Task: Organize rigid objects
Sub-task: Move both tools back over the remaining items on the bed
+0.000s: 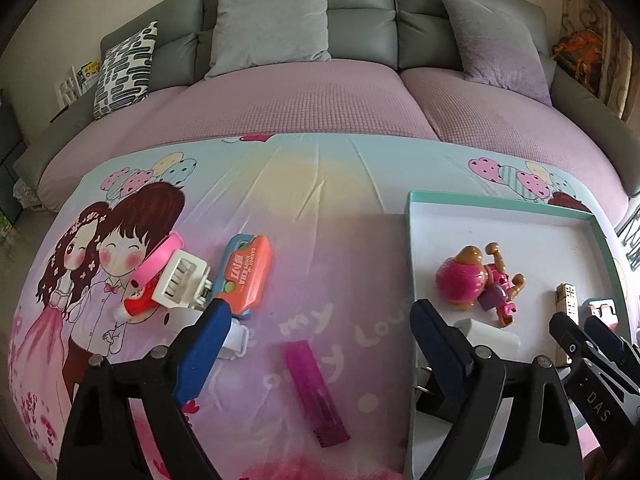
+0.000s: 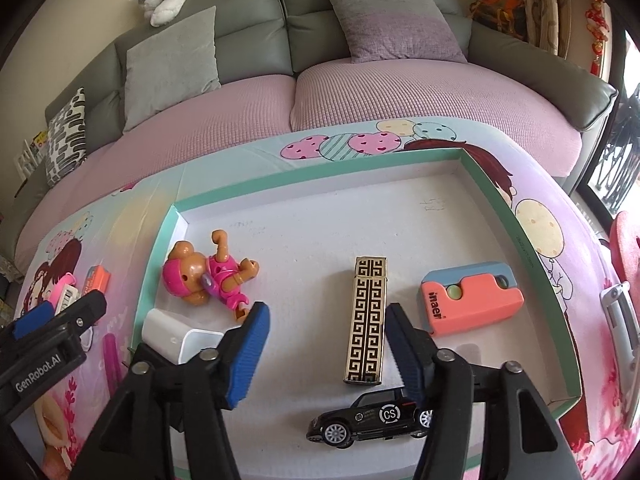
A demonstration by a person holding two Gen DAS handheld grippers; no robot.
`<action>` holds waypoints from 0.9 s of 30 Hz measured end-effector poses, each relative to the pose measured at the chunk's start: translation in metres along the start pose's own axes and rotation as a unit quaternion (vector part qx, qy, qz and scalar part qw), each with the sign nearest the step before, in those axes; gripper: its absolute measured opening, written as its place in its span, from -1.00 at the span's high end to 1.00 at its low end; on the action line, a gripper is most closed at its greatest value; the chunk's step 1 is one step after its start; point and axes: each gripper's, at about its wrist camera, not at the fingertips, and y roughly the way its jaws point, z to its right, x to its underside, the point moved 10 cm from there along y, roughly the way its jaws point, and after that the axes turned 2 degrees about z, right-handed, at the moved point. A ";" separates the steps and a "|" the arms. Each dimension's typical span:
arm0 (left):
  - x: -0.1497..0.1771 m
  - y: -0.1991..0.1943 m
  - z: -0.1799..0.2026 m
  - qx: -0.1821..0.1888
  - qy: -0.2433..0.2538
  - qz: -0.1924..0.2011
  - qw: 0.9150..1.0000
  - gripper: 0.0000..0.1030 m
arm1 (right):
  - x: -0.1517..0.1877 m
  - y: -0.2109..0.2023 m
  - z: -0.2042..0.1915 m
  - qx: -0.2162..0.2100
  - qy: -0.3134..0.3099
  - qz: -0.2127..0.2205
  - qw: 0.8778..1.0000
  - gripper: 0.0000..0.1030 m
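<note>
A shallow white tray with a teal rim (image 2: 320,184) lies on the cartoon-print cloth. In it are a pink toy figure (image 2: 212,276), a white block (image 2: 180,338), a gold-patterned lighter (image 2: 368,320), a coral case (image 2: 472,300) and a black toy car (image 2: 372,420). My right gripper (image 2: 326,316) is open over the tray; the lighter lies between its fingers, close to the right one. My left gripper (image 1: 320,316) is open above the cloth, straddling the tray's left edge (image 1: 412,240). A magenta lighter (image 1: 316,388) lies between its fingers, untouched.
Left of the left gripper lie an orange toy (image 1: 248,276), a white clip-like piece (image 1: 184,280) and a pink band (image 1: 160,260). A silver object (image 2: 618,316) lies right of the tray. Behind the table stands a grey sofa (image 1: 360,12) with cushions.
</note>
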 end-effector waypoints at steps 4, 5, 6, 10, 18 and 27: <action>0.004 0.007 -0.016 -0.026 -0.015 -0.009 1.000 -0.87 | 0.002 0.003 0.001 0.011 -0.007 -0.005 1.000 -0.61; 0.005 0.008 -0.019 -0.026 -0.022 -0.012 0.999 -0.87 | 0.002 0.004 0.002 0.013 -0.005 -0.006 1.000 -0.65; 0.006 0.010 -0.022 -0.026 -0.029 -0.015 0.999 -0.87 | 0.002 0.004 0.002 0.014 -0.003 -0.006 1.000 -0.75; 0.009 0.013 -0.032 -0.030 -0.049 -0.020 0.998 -0.87 | 0.001 0.004 0.004 0.013 0.003 -0.004 1.000 -0.96; 0.012 0.018 -0.039 -0.029 -0.066 -0.028 0.997 -0.87 | 0.000 0.003 0.002 0.015 0.002 0.006 1.000 -1.00; 0.013 0.019 -0.047 -0.028 -0.075 -0.030 0.996 -0.88 | 0.000 0.004 -0.007 0.016 -0.010 0.006 1.000 -1.00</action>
